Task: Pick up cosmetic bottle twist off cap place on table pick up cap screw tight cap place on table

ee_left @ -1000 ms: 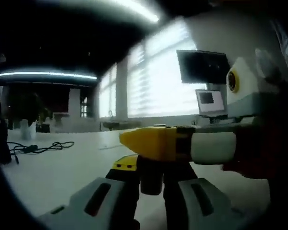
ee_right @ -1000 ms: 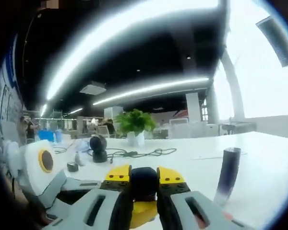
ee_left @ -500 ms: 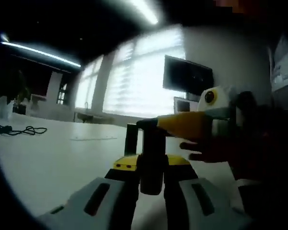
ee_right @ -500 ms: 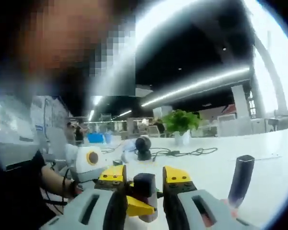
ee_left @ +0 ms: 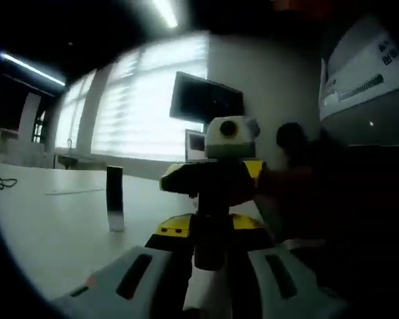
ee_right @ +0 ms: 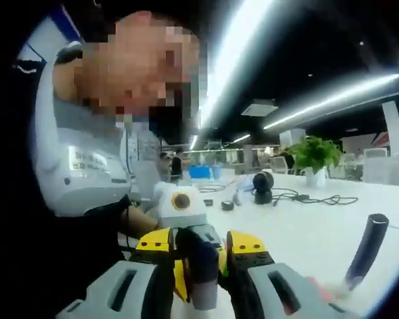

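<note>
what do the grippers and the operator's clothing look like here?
Left gripper: light grey moulded body with dark slots, black jaws capped by yellow blocks. Right gripper: same grey body, black jaws, yellow caps with small dark studs. Seen head-on in the left gripper view, the right one carries a white rounded housing above yellow and black parts. The person wears a light grey top with faint chest lettering.

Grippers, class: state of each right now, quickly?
Left gripper: shut on the dark cylindrical cosmetic bottle.
Right gripper: shut on the bottle's dark cap.
</note>
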### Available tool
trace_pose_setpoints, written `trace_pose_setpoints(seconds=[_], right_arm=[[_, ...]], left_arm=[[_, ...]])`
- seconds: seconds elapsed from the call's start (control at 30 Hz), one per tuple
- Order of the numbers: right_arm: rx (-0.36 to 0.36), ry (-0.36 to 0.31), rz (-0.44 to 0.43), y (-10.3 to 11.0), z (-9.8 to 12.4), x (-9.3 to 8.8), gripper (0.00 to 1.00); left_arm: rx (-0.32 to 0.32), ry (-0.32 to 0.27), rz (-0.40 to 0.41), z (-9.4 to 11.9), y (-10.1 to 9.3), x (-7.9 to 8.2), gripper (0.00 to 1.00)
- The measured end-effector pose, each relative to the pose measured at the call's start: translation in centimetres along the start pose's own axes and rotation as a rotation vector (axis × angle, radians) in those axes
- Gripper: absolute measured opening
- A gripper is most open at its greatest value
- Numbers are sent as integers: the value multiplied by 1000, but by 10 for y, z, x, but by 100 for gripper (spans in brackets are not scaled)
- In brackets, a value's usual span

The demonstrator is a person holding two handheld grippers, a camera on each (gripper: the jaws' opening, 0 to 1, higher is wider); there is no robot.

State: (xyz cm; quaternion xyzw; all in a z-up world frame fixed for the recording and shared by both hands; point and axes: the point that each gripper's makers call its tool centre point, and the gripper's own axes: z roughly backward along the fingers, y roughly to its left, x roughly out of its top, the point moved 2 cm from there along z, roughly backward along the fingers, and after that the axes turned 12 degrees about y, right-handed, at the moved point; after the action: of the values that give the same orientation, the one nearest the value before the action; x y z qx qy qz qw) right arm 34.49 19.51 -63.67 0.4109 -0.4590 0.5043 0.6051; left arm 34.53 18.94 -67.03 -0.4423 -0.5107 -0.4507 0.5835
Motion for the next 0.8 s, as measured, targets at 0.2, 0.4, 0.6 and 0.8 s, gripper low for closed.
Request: trace_pose_setpoints(seconds=[0.2,0.4,0.6,0.8], right_arm=[[25,31,15,-18,31,-7,17],[52,40,30,-18,41,-8,13],[80,47,60,-11,41,-9,13],[116,15,63,-4,43,-5,12]], left_arm=[[-35,-5,1,-1,-5,0,8],[-73,-19,40,0,-6,2,9],[-105,-2,39,-1,-11,0,9],[-155,-22,70,0,-16,3,12]])
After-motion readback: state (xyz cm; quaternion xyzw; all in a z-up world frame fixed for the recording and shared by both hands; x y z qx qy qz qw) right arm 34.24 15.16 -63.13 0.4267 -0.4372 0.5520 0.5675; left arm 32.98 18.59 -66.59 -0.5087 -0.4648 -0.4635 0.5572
